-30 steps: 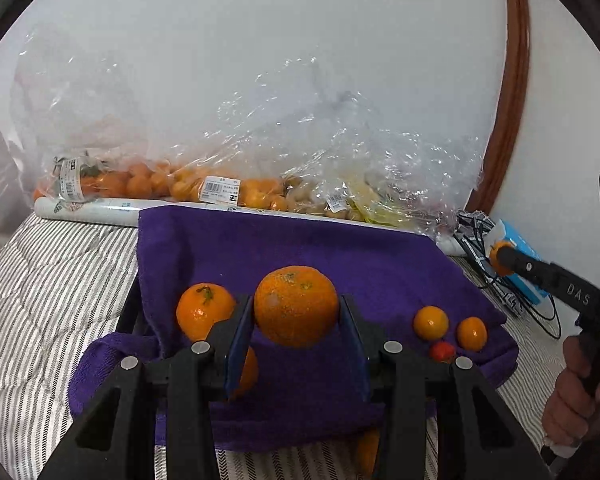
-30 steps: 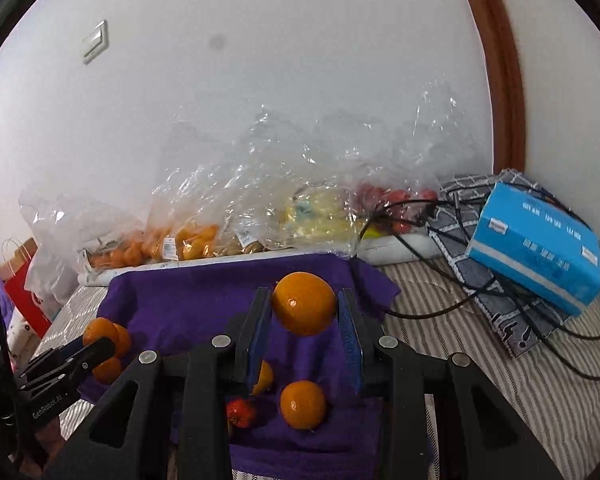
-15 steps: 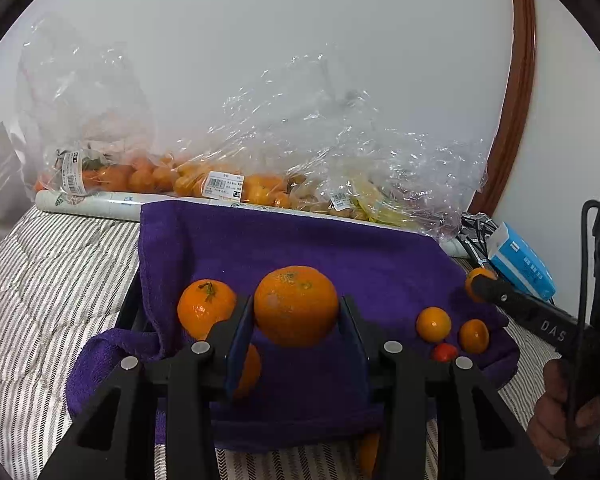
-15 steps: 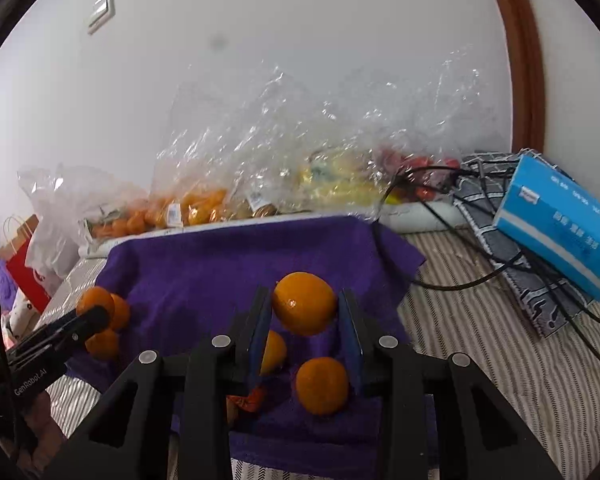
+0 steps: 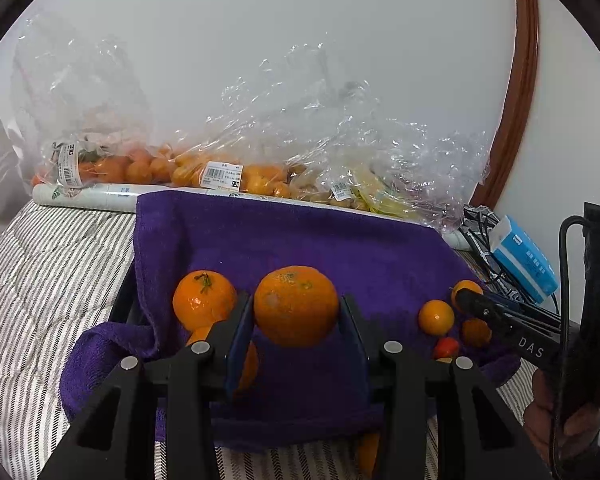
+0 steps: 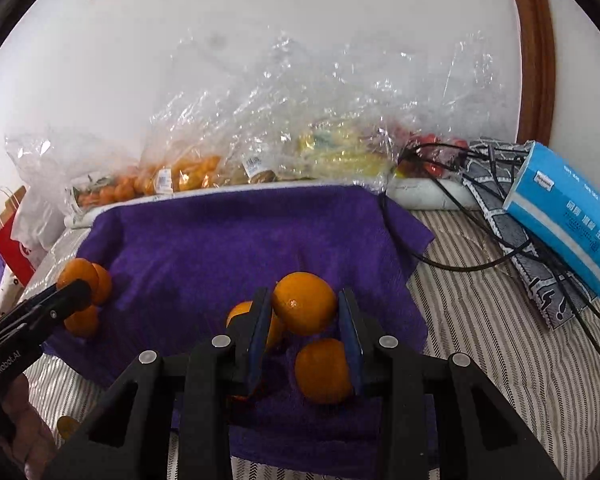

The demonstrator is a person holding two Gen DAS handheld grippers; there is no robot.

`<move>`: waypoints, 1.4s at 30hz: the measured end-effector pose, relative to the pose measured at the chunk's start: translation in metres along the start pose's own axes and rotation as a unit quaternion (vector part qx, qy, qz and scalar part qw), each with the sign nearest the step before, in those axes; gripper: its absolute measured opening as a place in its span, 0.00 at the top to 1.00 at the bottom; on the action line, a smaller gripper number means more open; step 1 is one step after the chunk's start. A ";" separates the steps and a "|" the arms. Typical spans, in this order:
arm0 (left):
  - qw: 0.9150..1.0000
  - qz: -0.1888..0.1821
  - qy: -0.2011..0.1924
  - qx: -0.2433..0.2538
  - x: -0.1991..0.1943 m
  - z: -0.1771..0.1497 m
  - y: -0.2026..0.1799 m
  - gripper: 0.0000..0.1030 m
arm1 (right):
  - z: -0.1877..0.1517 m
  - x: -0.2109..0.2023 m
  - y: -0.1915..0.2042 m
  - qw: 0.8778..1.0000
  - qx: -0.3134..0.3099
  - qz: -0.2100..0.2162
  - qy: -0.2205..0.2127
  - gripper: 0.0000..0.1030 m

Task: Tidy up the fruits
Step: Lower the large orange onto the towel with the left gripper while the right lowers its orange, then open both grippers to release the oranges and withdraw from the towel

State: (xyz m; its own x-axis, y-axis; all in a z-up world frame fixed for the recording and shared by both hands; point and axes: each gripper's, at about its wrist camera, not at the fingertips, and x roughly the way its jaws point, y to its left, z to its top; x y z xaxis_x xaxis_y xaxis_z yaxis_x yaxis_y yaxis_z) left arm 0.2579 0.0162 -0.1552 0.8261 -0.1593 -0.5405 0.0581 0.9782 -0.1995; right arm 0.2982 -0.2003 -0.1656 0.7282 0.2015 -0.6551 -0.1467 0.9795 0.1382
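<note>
In the left wrist view my left gripper is shut on a large orange held just above the purple towel. A stemmed orange lies on the towel to its left, with another half hidden behind the left finger. In the right wrist view my right gripper is shut on a smaller orange, low over two small oranges on the towel. Beside them lies a small red fruit. The left gripper shows at that view's left edge.
Clear plastic bags of fruit line the wall behind a white roll. A blue tissue box and black cables lie right of the towel on striped bedding. One orange sits off the towel's front edge.
My right gripper has come down and in toward the small oranges on the towel, still holding its orange. The left gripper and its orange have stayed put.
</note>
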 end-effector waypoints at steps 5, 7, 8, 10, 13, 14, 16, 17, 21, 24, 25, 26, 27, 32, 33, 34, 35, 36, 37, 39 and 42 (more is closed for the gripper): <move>1.000 0.000 0.006 0.006 0.003 -0.001 -0.002 0.60 | 0.000 0.000 0.001 1.000 -0.002 -0.005 0.000 0.67; 1.000 -0.001 0.009 0.006 0.003 -0.001 -0.002 0.60 | 0.001 -0.001 0.000 1.000 0.000 -0.003 -0.003 0.67; 1.000 0.000 0.012 0.006 0.005 -0.001 -0.002 0.60 | 0.001 -0.002 -0.001 1.000 0.002 -0.002 -0.005 0.67; 1.000 -0.001 0.016 0.005 0.006 -0.001 -0.002 0.60 | 0.003 -0.003 -0.002 1.000 0.007 0.000 -0.006 0.67; 1.000 -0.001 0.021 0.001 0.008 -0.001 -0.001 0.60 | 0.003 -0.006 -0.003 1.000 0.013 0.004 -0.008 0.67; 1.000 -0.001 0.022 0.001 0.008 -0.001 -0.001 0.60 | 0.003 -0.007 -0.004 1.000 0.013 0.005 -0.010 0.67; 1.000 0.000 0.026 0.001 0.010 -0.001 -0.001 0.60 | 0.003 -0.008 -0.002 1.000 0.012 0.006 -0.011 0.66; 1.000 -0.001 0.027 0.002 0.010 -0.001 -0.001 0.60 | 0.003 -0.008 -0.002 1.000 0.012 0.006 -0.012 0.65; 1.000 0.001 0.027 0.003 0.011 -0.001 -0.002 0.60 | 0.003 -0.009 0.001 1.000 0.010 0.008 -0.015 0.62; 1.000 0.004 0.027 0.006 0.010 -0.001 -0.003 0.60 | 0.003 -0.009 0.002 1.000 0.009 0.006 -0.017 0.61; 1.000 0.006 0.025 0.006 0.009 -0.001 -0.003 0.59 | 0.003 -0.009 0.002 1.000 0.009 0.007 -0.018 0.61; 1.000 0.008 0.014 0.002 0.006 -0.001 -0.003 0.56 | 0.003 -0.009 0.002 1.000 0.010 0.007 -0.019 0.61; 1.000 0.006 0.007 0.001 0.004 0.000 -0.003 0.49 | 0.003 -0.009 0.002 1.000 0.011 0.007 -0.020 0.60; 1.000 -0.003 -0.013 0.003 -0.004 0.001 -0.005 0.40 | 0.003 -0.017 0.000 0.999 0.019 0.008 -0.039 0.52; 1.000 -0.003 -0.009 0.004 -0.003 0.001 -0.005 0.40 | 0.004 -0.018 0.000 0.999 0.019 0.009 -0.041 0.50; 1.000 -0.002 -0.007 0.005 -0.002 0.001 -0.005 0.40 | 0.004 -0.019 0.000 0.999 0.019 0.009 -0.044 0.50; 1.000 -0.001 -0.008 0.004 -0.003 0.001 -0.005 0.40 | 0.004 -0.020 0.001 0.999 0.019 0.008 -0.047 0.49; 1.000 0.001 -0.010 0.002 -0.004 0.002 -0.004 0.40 | 0.004 -0.022 0.002 0.998 0.018 0.007 -0.052 0.47; 1.000 0.003 -0.012 0.000 -0.005 0.002 -0.004 0.40 | 0.004 -0.024 0.003 0.998 0.015 0.006 -0.056 0.47; 1.000 0.006 -0.018 -0.005 -0.007 0.002 -0.003 0.40 | 0.004 -0.027 0.005 0.998 0.007 0.003 -0.066 0.46; 0.999 0.015 -0.026 -0.014 -0.013 0.002 0.001 0.40 | 0.007 -0.037 0.007 0.996 0.003 0.005 -0.086 0.46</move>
State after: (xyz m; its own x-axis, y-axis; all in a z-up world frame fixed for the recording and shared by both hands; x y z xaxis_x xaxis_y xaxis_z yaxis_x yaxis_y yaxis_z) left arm 0.2483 0.0195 -0.1462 0.8551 -0.1230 -0.5037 0.0181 0.9779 -0.2081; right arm 0.2745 -0.2009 -0.1352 0.8307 0.2075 -0.5166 -0.1509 0.9771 0.1498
